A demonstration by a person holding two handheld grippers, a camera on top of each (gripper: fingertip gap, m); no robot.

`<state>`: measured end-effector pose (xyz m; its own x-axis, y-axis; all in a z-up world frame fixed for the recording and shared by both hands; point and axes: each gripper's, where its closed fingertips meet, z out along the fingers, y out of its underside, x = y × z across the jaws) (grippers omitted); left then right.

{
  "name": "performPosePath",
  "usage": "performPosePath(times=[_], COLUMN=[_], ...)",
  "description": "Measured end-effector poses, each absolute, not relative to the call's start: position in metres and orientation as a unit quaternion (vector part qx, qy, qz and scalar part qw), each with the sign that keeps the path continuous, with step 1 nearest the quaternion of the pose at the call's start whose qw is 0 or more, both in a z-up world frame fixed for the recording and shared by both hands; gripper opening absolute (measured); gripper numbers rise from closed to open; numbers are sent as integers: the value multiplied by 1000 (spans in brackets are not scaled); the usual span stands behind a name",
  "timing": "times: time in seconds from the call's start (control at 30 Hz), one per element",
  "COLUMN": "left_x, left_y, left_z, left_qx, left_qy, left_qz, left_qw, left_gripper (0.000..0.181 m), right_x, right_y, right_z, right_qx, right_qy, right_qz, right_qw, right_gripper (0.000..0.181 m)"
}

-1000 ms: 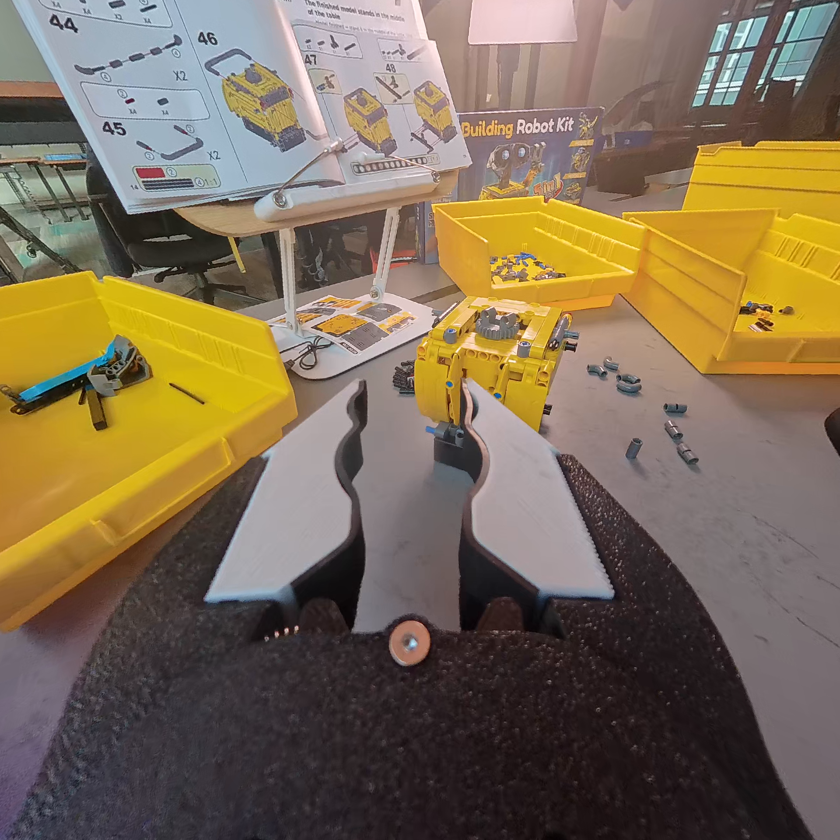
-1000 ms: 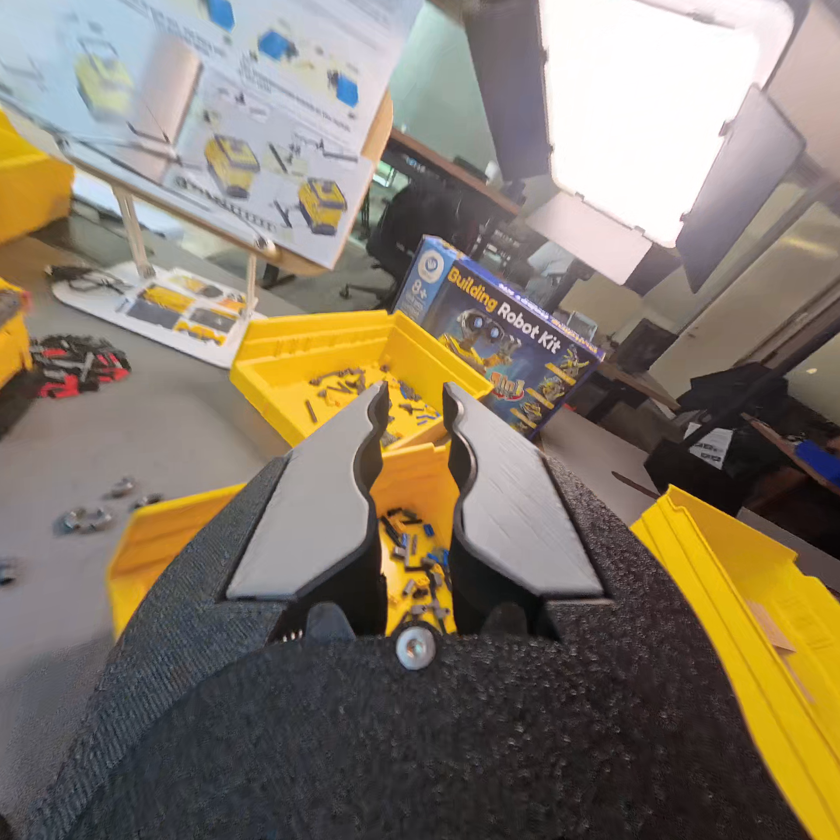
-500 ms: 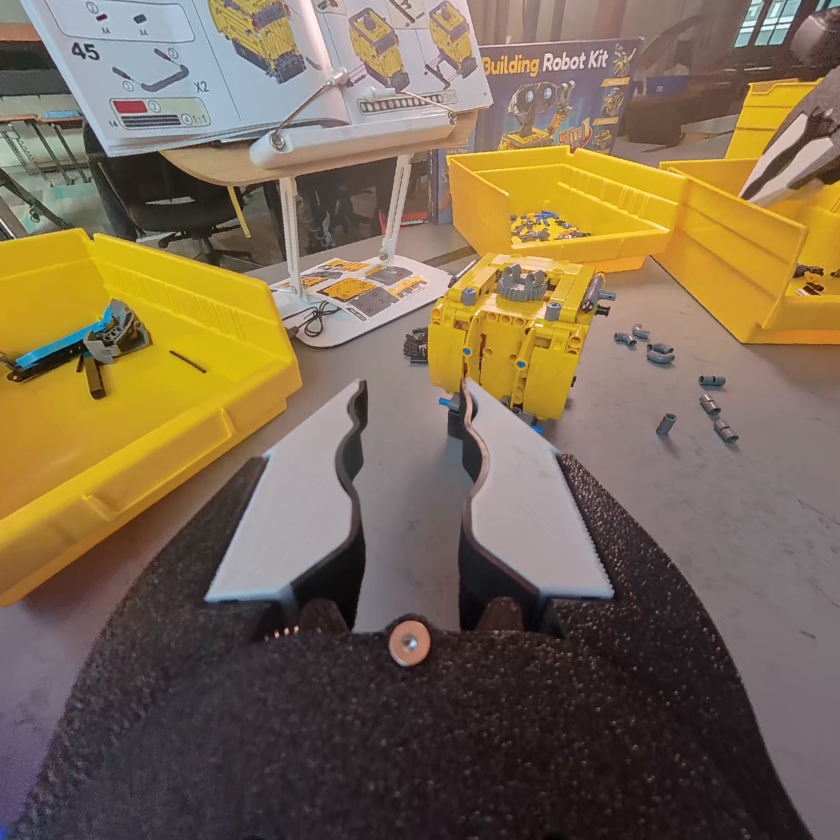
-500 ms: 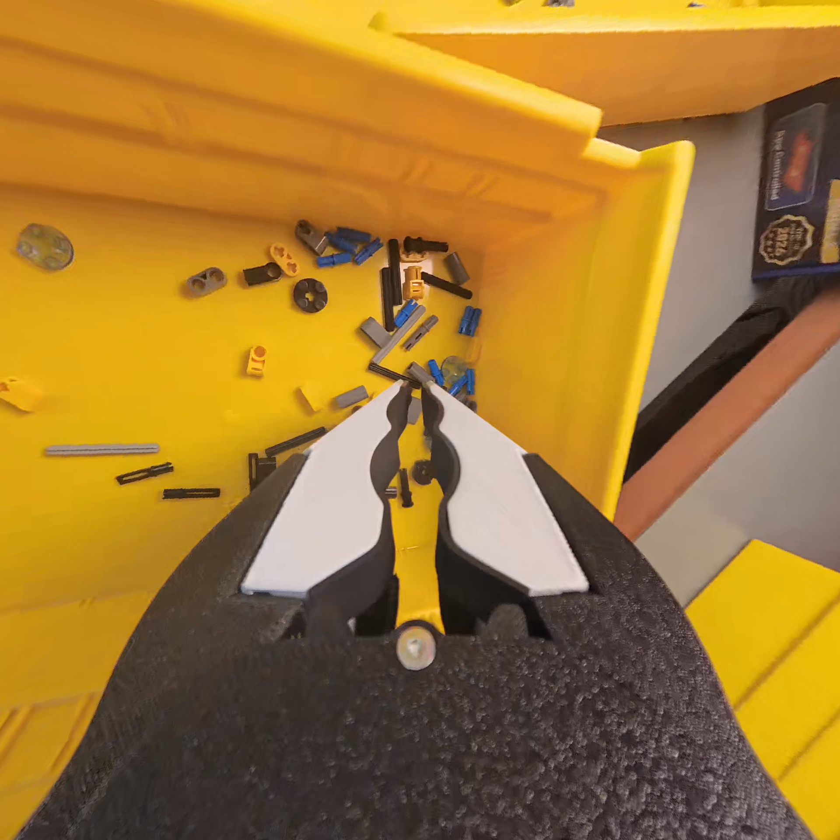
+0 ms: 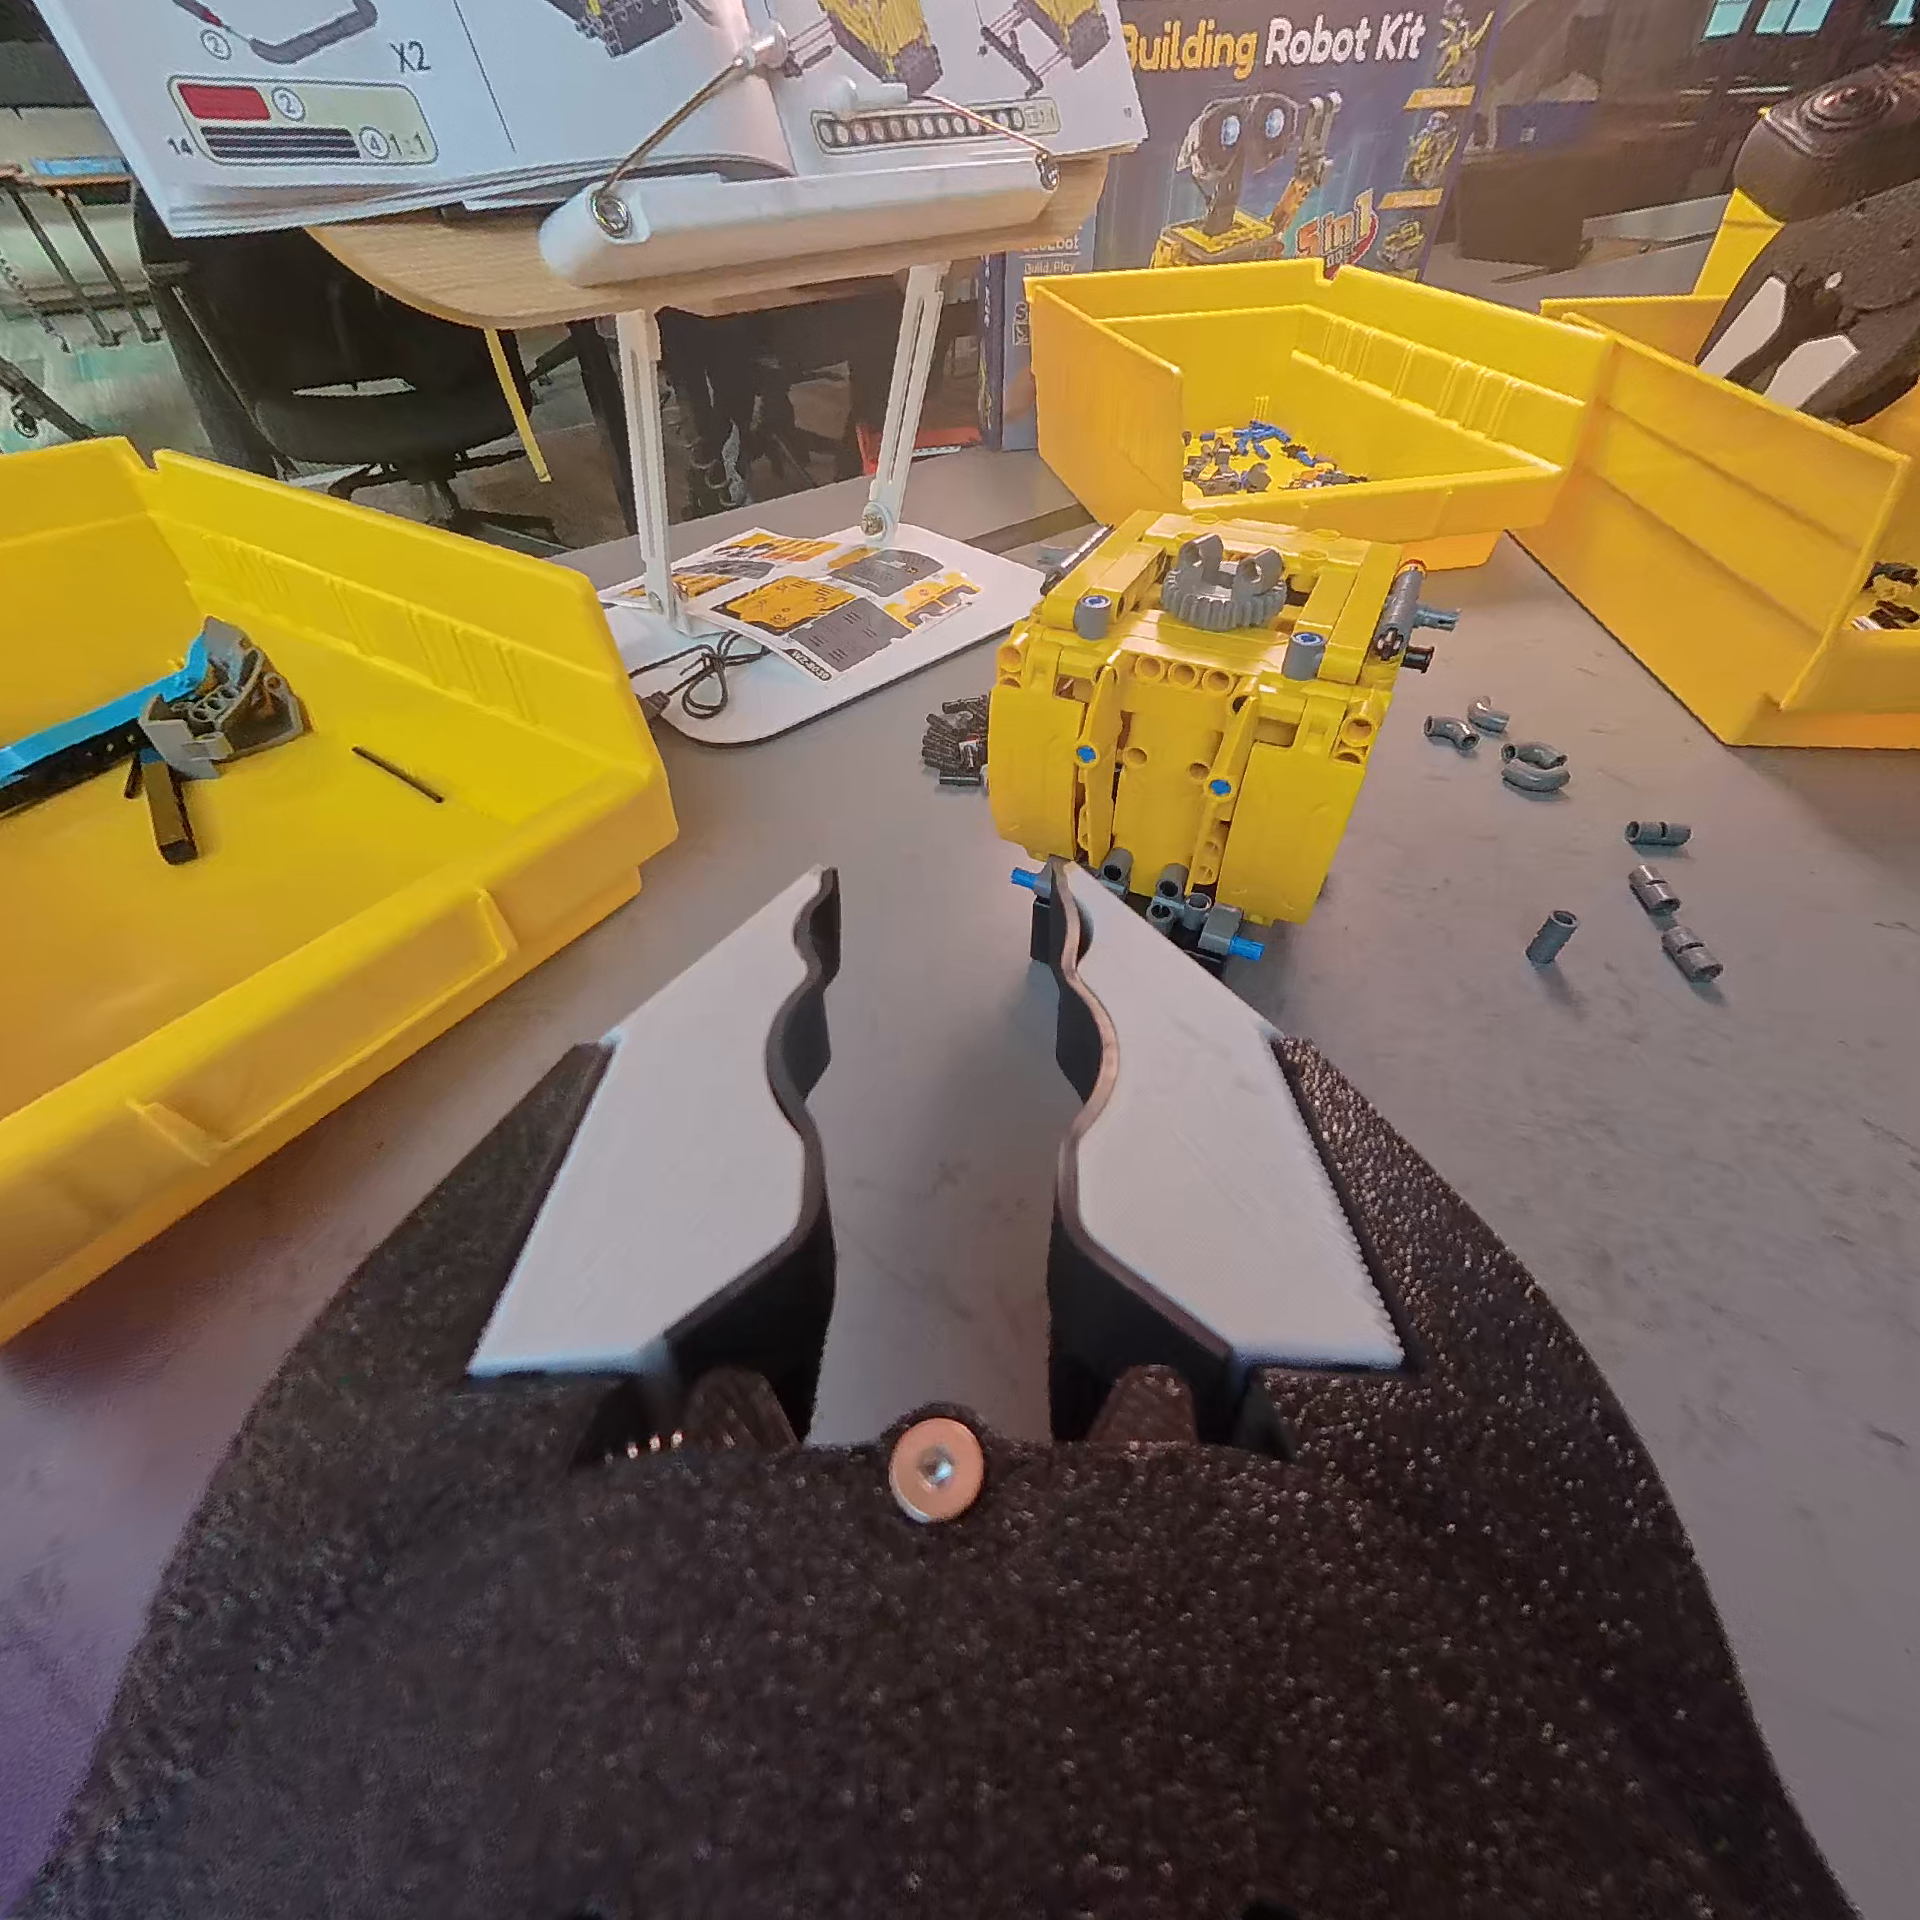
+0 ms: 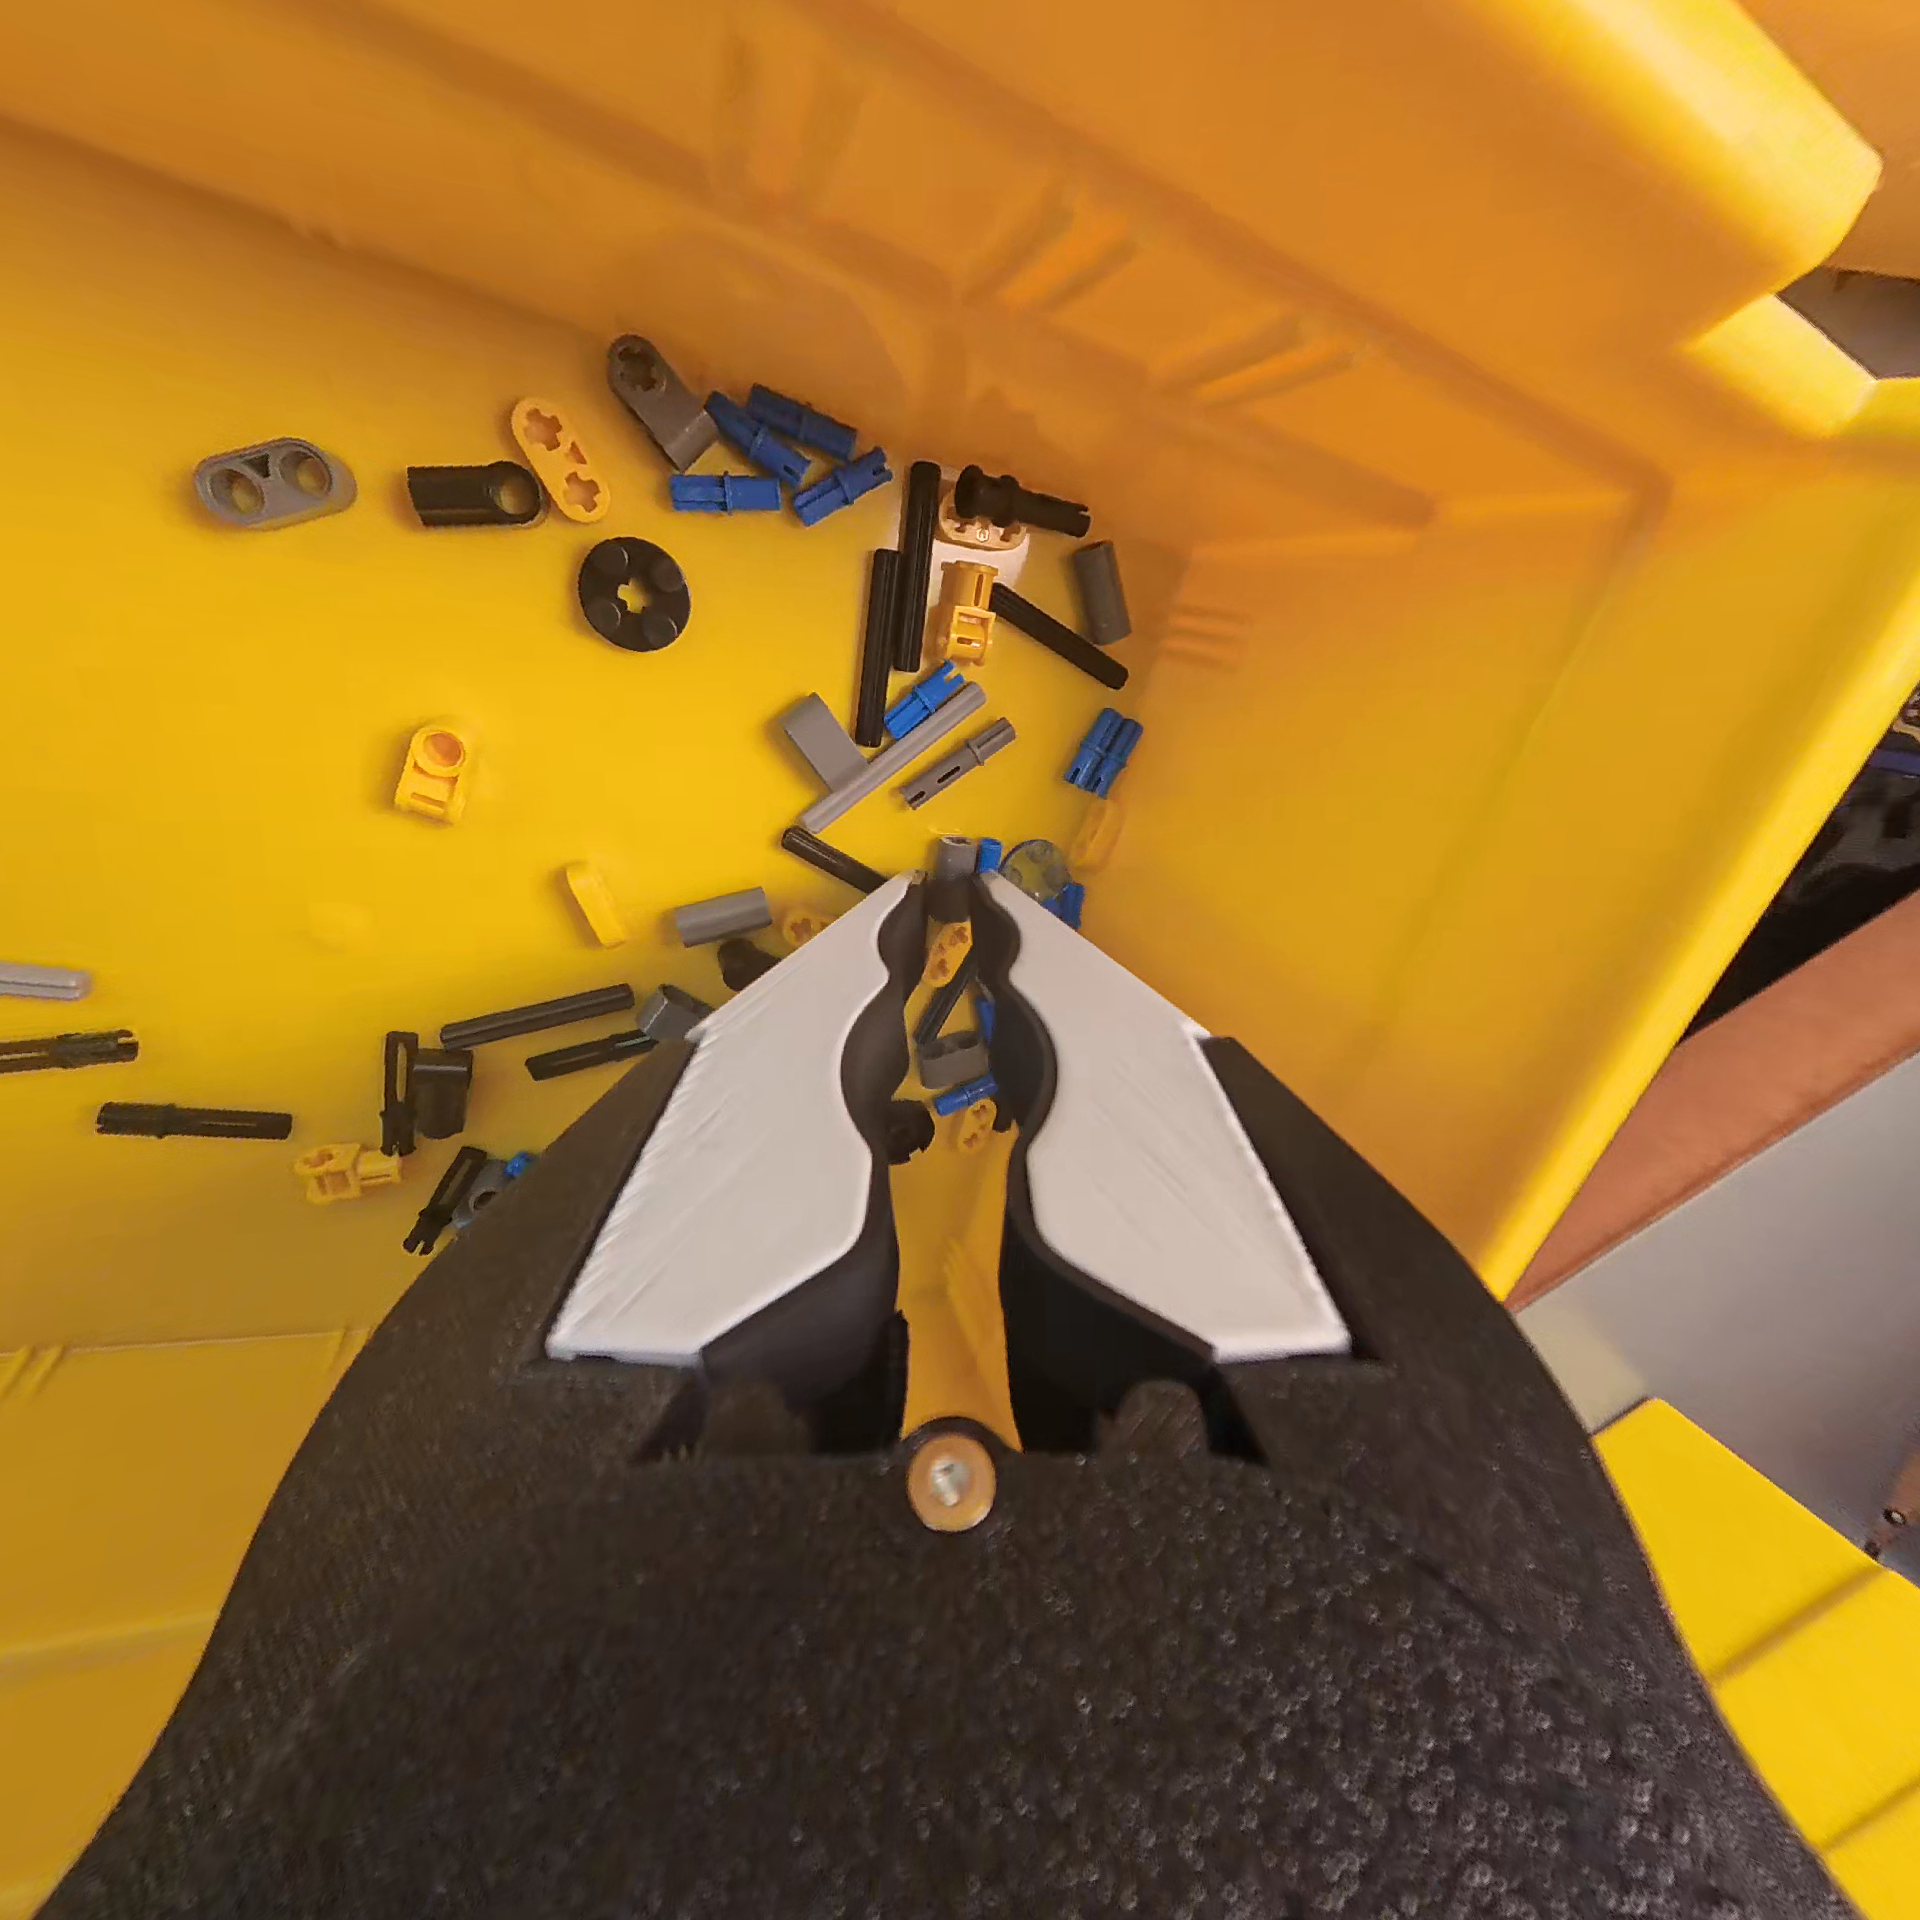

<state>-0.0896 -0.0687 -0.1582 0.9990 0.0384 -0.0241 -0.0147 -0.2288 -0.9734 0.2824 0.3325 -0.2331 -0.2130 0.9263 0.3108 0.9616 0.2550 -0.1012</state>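
Pinching a small grey pin [image 6: 953, 864], the right hand-held gripper [image 6: 945, 883]; left hand-held gripper [image 5: 940, 899] released beside yellow model [image 5: 1184, 748].

Right tongs [image 6: 948, 881] at frame centre, nearly closed, tips pinching a small grey pin [image 6: 952, 864] deep inside a yellow bin [image 6: 1351, 644]. Scattered across the bin floor: blue pins [image 6: 774, 452] at upper centre, a black round disc [image 6: 634, 594] left of them, black axles [image 6: 896, 613], a grey two-hole link [image 6: 274, 482] at upper left.
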Motion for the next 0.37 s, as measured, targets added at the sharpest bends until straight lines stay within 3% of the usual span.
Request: performPosePath(times=[0.37], left_x=[-90], left_y=[-69], left_z=[-158], left_qx=[-784], left_qy=[-6], left_qz=[20], left_qw=[621], left_gripper=[39], right_x=[285], right_y=[325], right_z=[-237], right_qx=[-628], right_qy=[-768], right_qz=[-25], right_qw=[123], right_gripper=[6])
